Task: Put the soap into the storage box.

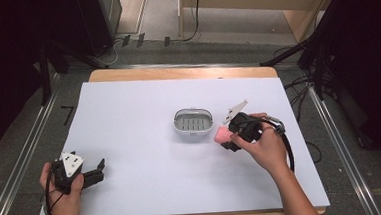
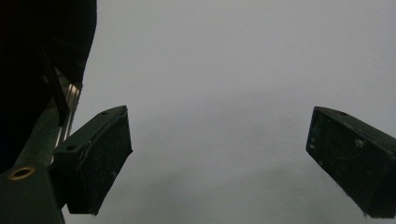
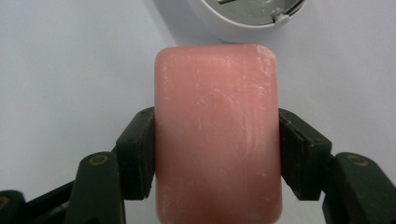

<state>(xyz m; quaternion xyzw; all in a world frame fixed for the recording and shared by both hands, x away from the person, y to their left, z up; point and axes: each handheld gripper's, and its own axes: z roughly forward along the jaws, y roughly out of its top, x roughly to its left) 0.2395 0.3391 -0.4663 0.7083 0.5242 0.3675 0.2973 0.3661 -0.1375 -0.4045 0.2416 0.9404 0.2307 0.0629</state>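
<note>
I find nothing to read here: no lettering, brand or number on the pink soap bar [image 3: 218,135] clamped in my right claw [image 3: 218,154], none on the white dish [image 1: 193,123] just ahead of it, none on the tabletop [image 1: 130,141].

Pink soap bar [image 3: 218,135] waxy, matt (scuffed white); soap dish [image 1: 193,124] smooth glossy plastic; table [image 1: 129,116] matt white.

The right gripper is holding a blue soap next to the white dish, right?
Not quite: the soap is pink, not blue, as the right gripper view shows. The right gripper does clamp it, close beside the white dish.
</note>
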